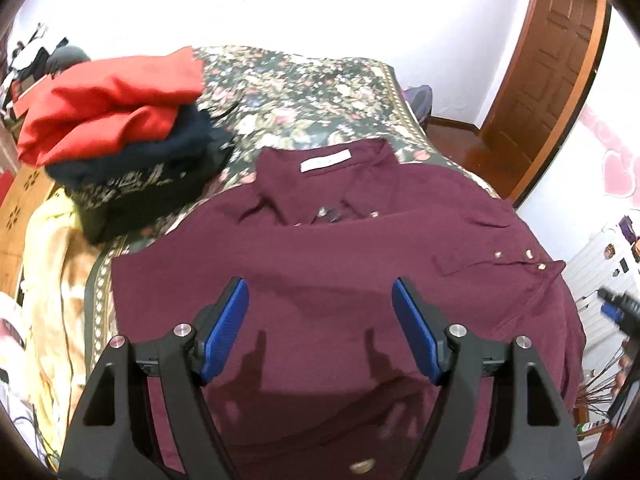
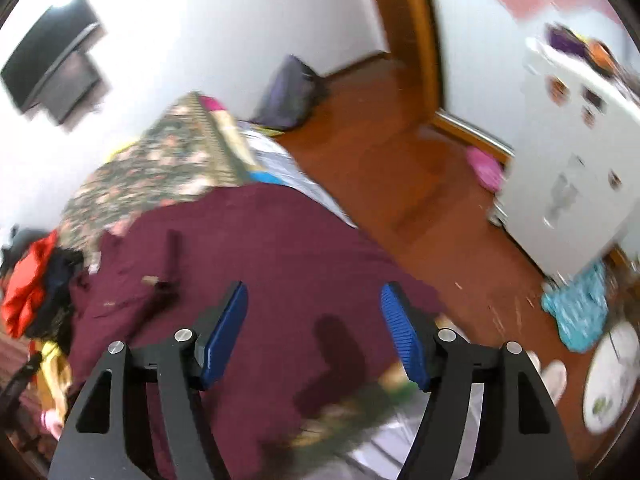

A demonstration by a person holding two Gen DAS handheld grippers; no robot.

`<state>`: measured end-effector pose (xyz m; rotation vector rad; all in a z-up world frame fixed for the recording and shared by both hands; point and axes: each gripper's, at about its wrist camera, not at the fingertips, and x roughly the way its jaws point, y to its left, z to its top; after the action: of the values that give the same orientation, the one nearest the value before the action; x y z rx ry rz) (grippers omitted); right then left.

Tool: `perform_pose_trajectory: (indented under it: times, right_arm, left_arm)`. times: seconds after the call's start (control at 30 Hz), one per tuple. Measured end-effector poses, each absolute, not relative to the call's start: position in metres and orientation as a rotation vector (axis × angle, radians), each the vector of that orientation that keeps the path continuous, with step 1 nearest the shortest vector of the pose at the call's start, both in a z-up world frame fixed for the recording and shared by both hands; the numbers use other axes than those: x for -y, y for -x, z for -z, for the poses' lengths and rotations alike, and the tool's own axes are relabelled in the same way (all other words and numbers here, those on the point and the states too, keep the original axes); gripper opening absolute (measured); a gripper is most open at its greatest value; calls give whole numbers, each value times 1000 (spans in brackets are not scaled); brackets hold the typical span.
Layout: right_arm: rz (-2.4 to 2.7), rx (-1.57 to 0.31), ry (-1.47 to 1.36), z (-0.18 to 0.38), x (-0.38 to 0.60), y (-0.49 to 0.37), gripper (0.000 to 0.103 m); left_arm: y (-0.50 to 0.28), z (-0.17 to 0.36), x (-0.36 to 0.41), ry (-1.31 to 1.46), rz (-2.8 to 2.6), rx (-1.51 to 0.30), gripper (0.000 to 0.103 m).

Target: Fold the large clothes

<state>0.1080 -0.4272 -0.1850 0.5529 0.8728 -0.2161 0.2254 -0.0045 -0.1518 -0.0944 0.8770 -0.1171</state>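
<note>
Your left gripper (image 1: 320, 320) is spread wide, blue pads (image 1: 226, 328) far apart with nothing between them. It hangs above the maroon shirt (image 1: 340, 280); pads don't touch the cloth, only their shadows fall on it.

Your right gripper (image 2: 314, 320) is likewise released, jaws wide, nothing gripped. The right wrist view is motion-blurred, so I can't tell how close those pads (image 2: 404, 336) are to the fabric. In the left wrist view that gripper shows as a blurred blue-and-black shape at 3 o'clock (image 1: 618, 314), off the shirt's edge.

The shirt lies spread on the floral bedspread (image 1: 300, 88), collar and white neck label (image 1: 326, 161) at 12 o'clock from your left claw. A cuff with gold buttons (image 1: 520, 258) lies across the body at 2 o'clock. In the right wrist view the shirt (image 2: 260, 260) fills the centre and runs to the bed's edge.

At 10 o'clock in the left wrist view there is a stack of folded clothes (image 1: 120, 140), red on top and dark below, near the shirt's shoulder but apart from it. A wooden door (image 1: 556, 60) stands at 1 o'clock.
</note>
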Motion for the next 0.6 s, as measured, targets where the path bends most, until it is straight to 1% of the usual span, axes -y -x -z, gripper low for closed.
perform_pose_trajectory:
  times: [0.17, 0.33, 0.53, 0.57, 0.6]
  right_arm:
    - [207, -921, -735, 225, 452, -100, 66]
    - [117, -935, -896, 251, 466, -108, 66]
    - [105, -887, -948, 257, 475, -114, 66]
    - [107, -876, -955, 258, 477, -116, 66]
    - [110, -872, -958, 258, 478, -117, 63]
  left_arm:
    - [-232, 156, 30, 89, 162, -899, 73]
    - [-231, 159, 44, 78, 182, -913, 73]
    - [-228, 159, 36, 106, 159, -912, 73]
    - [-228, 160, 33, 115, 152, -915, 73]
    - [-228, 161, 31, 121, 147, -916, 73]
